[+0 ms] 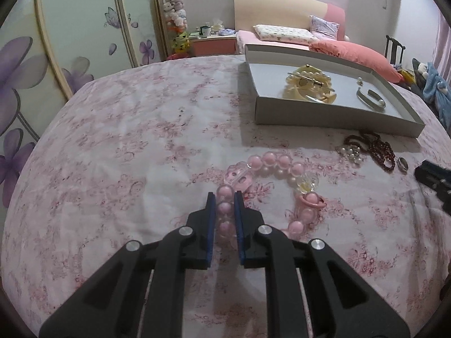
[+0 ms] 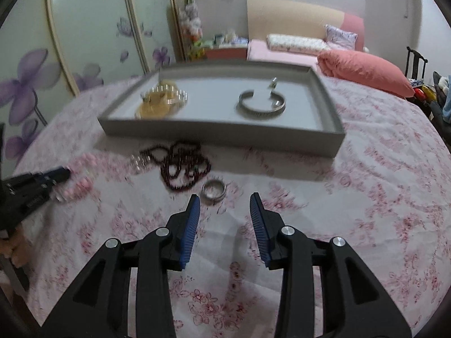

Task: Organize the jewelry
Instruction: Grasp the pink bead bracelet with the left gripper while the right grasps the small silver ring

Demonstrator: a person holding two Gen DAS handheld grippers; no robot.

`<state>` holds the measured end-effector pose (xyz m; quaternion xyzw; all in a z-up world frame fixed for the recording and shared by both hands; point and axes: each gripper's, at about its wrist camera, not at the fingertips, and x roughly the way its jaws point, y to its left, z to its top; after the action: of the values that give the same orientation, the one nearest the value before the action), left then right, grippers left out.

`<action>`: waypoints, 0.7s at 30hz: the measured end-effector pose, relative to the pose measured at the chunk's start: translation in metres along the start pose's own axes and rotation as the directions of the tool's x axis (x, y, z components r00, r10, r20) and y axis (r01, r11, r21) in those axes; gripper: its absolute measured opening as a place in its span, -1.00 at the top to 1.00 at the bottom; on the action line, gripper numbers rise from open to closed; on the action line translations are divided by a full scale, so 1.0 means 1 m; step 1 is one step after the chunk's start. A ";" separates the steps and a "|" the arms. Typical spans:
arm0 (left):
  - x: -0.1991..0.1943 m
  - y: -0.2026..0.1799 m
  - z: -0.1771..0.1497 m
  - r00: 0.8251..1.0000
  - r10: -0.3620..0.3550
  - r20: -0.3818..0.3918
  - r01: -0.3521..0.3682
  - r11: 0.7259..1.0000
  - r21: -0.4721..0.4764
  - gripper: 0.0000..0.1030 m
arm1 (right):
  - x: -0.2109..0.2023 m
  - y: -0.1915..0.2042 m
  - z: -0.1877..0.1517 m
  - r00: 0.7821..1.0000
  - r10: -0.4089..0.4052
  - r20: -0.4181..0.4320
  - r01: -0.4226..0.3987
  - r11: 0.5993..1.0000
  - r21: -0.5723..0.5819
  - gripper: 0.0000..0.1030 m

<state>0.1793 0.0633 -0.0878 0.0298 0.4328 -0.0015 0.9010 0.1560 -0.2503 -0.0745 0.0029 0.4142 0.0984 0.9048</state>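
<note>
Left fingers point(image 1: 224, 197) clamping pink bead bracelet point(image 1: 277, 163), right fingers point(image 2: 225, 197) parted, empty, near ring point(image 2: 214, 191).

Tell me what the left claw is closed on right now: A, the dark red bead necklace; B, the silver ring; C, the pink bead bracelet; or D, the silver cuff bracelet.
C: in the left wrist view the left claw pinches beads of the pink bead bracelet lying on the floral bedspread, while the other pieces lie apart from it.
</note>
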 end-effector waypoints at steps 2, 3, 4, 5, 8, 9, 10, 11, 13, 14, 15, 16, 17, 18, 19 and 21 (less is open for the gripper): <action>-0.002 0.000 -0.001 1.000 0.003 0.000 -0.003 1.000 0.002 0.73 | 0.008 0.003 0.001 1.000 -0.007 -0.030 0.007 1.000 -0.011 0.25; -0.001 -0.001 -0.001 1.000 0.003 0.000 -0.003 1.000 0.002 0.73 | 0.011 0.005 0.002 0.999 -0.013 -0.034 0.013 1.000 -0.016 0.25; -0.001 -0.001 -0.001 1.000 0.001 0.000 -0.001 1.000 0.001 0.73 | 0.012 0.007 0.003 0.999 -0.023 -0.035 0.022 0.999 -0.028 0.25; -0.001 -0.001 0.000 1.000 0.001 0.000 -0.001 1.000 0.000 0.73 | 0.014 0.008 0.005 0.999 -0.025 -0.039 0.023 0.999 -0.033 0.25; -0.002 -0.002 0.000 1.000 -0.003 0.000 0.003 1.000 -0.003 0.73 | 0.019 0.012 0.010 0.999 -0.033 -0.039 0.031 0.998 -0.056 0.26; -0.002 -0.003 -0.001 1.000 -0.003 0.000 0.003 1.000 -0.003 0.73 | 0.020 0.013 0.011 0.999 -0.031 -0.039 0.029 0.998 -0.060 0.27; -0.002 -0.002 -0.001 1.000 -0.003 0.000 0.003 1.000 -0.003 0.73 | 0.021 0.016 0.012 0.999 -0.031 -0.039 0.029 0.998 -0.063 0.29; -0.002 -0.002 0.000 1.000 -0.003 0.000 0.003 1.000 -0.003 0.73 | 0.022 0.017 0.013 0.999 -0.031 -0.038 0.029 0.997 -0.065 0.30; -0.002 -0.002 -0.001 1.000 -0.003 0.000 0.003 1.000 -0.003 0.73 | 0.022 0.017 0.014 0.999 -0.030 -0.038 0.027 0.998 -0.064 0.31; -0.002 -0.002 0.000 1.000 -0.002 0.000 0.002 1.000 -0.003 0.73 | 0.022 0.016 0.014 0.999 -0.029 -0.037 0.027 0.998 -0.064 0.32; -0.002 -0.002 -0.001 1.000 -0.002 0.000 0.002 1.000 -0.002 0.73 | 0.022 0.016 0.014 0.999 -0.028 -0.037 0.026 0.998 -0.062 0.38; -0.002 -0.002 -0.001 1.000 -0.002 0.000 0.002 1.000 -0.002 0.73 | 0.022 0.016 0.015 0.999 -0.026 -0.037 0.024 0.998 -0.061 0.56; -0.003 -0.002 -0.001 1.000 -0.002 0.000 0.002 1.000 -0.003 0.73 | 0.022 0.015 0.014 0.999 -0.024 -0.037 0.021 0.998 -0.060 0.56; -0.002 -0.002 -0.001 1.000 -0.003 0.000 0.003 1.000 -0.003 0.73 | 0.021 0.014 0.014 0.999 -0.021 -0.038 0.018 0.998 -0.059 0.56; -0.002 -0.002 -0.001 1.000 -0.003 0.000 0.003 1.000 -0.004 0.73 | 0.021 0.013 0.014 0.999 -0.019 -0.038 0.017 0.998 -0.056 0.56; -0.002 -0.002 -0.001 1.000 -0.004 0.001 0.004 1.000 -0.007 0.73 | 0.019 0.012 0.013 0.999 -0.020 -0.035 0.019 0.999 -0.044 0.56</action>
<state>0.1773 0.0612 -0.0866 0.0258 0.4326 -0.0019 0.9012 0.1756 -0.2340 -0.0794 -0.0228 0.4277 0.0988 0.8982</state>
